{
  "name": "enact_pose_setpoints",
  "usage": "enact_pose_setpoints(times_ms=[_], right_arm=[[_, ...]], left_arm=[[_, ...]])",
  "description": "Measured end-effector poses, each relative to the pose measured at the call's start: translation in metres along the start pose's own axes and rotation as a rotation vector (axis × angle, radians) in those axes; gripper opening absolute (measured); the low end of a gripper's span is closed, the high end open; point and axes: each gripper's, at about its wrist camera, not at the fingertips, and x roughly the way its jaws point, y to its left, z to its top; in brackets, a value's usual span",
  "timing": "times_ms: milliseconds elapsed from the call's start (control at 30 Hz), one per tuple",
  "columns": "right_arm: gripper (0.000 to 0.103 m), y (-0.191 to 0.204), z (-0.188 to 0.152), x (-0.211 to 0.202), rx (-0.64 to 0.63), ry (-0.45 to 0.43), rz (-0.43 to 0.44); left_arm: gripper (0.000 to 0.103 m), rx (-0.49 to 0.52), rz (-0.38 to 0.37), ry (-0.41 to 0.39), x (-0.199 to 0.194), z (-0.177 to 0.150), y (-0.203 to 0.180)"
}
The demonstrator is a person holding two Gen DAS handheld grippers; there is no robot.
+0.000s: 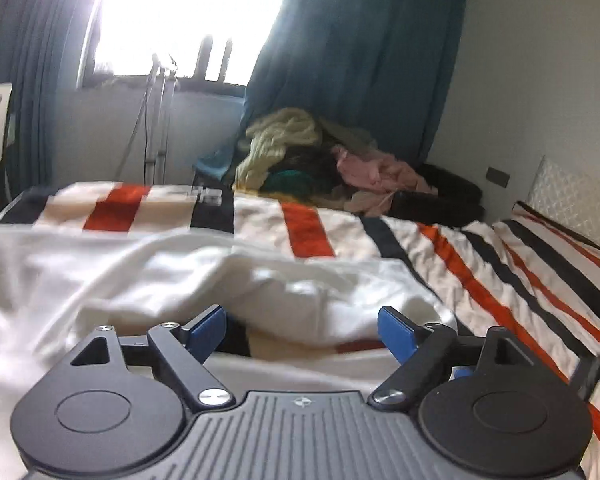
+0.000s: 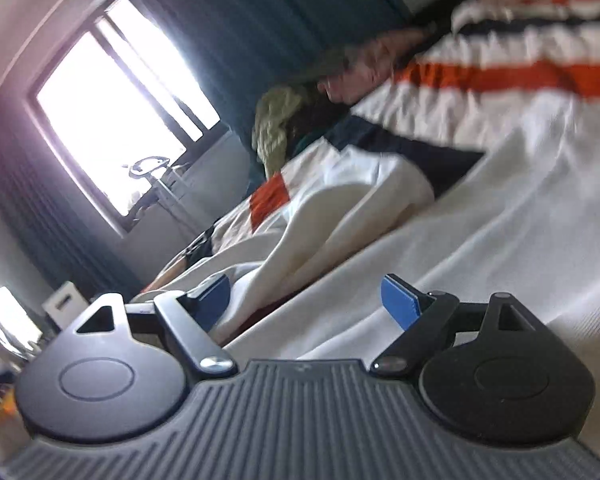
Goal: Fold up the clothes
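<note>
The rumpled white cotton garment (image 1: 204, 280) lay on the striped bed (image 1: 500, 264). Both the left gripper (image 1: 302, 330) and right gripper (image 2: 304, 300) hovered wide-jawed, empty; seizing an edge probably came next.

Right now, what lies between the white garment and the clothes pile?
In the left wrist view, only striped bedspread separates the white garment from the clothes pile.

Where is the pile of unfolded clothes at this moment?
In the left wrist view, the pile of clothes lies at the far end of the striped bed, against the blue curtain, beyond the white garment.
</note>
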Motion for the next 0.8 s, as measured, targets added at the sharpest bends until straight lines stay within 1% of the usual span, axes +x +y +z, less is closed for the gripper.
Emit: enact_pose_setpoints(times_ms=[33, 100, 167, 200, 300, 333, 367, 433, 467, 500, 533, 567, 600, 667, 733, 800], right_arm=[[0.081, -0.002, 0.003, 0.006, 0.024, 0.008, -0.008], [0.081, -0.007, 0.01, 0.019, 0.071, 0.024, -0.025], [0.074, -0.012, 0.017, 0.032, 0.119, 0.039, -0.042], [0.067, -0.014, 0.021, 0.039, 0.143, 0.047, -0.05], [0.067, -0.021, 0.031, 0.058, 0.214, 0.071, -0.076], [0.066, -0.023, 0.035, 0.065, 0.238, 0.079, -0.084], [0.066, -0.025, 0.039, 0.073, 0.256, 0.077, -0.106], [0.065, -0.027, 0.051, 0.091, 0.28, 0.053, -0.18], [0.062, -0.028, 0.057, 0.101, 0.291, 0.041, -0.217], [0.047, -0.028, 0.065, 0.109, 0.303, 0.037, -0.256], [0.013, -0.028, 0.075, 0.117, 0.314, 0.04, -0.296], [0.01, -0.028, 0.085, 0.124, 0.325, 0.044, -0.336], [0.008, -0.024, 0.097, 0.13, 0.315, 0.037, -0.362], [0.007, -0.003, 0.129, 0.136, 0.206, -0.011, -0.375], [0.007, 0.02, 0.16, 0.134, 0.108, -0.084, -0.345], [0.006, 0.04, 0.186, 0.125, -0.016, -0.168, -0.323]], left_arm=[[0.085, 0.001, -0.005, 0.001, -0.002, -0.002, 0.001], [0.085, -0.01, -0.012, 0.005, -0.003, -0.006, 0.004], [0.085, -0.032, -0.029, 0.0, -0.002, -0.008, 0.01], [0.086, -0.041, -0.028, -0.004, 0.005, -0.01, 0.011], [0.086, -0.086, -0.019, 0.025, 0.023, -0.017, 0.02], [0.086, -0.106, -0.019, 0.038, 0.03, -0.02, 0.024], [0.086, -0.121, -0.025, 0.045, 0.034, -0.022, 0.028], [0.086, -0.149, -0.038, 0.058, 0.039, -0.026, 0.037], [0.086, -0.154, -0.037, 0.055, 0.042, -0.027, 0.04], [0.086, -0.167, -0.034, 0.057, 0.045, -0.027, 0.044], [0.086, -0.181, -0.031, 0.062, 0.048, -0.028, 0.047], [0.086, -0.195, -0.028, 0.066, 0.05, -0.028, 0.051], [0.086, -0.209, -0.025, 0.07, 0.053, -0.028, 0.055], [0.086, -0.23, -0.028, 0.091, 0.059, -0.03, 0.061], [0.086, -0.24, -0.021, 0.1, 0.062, -0.031, 0.067], [0.086, -0.255, -0.024, 0.099, 0.064, -0.031, 0.072]])
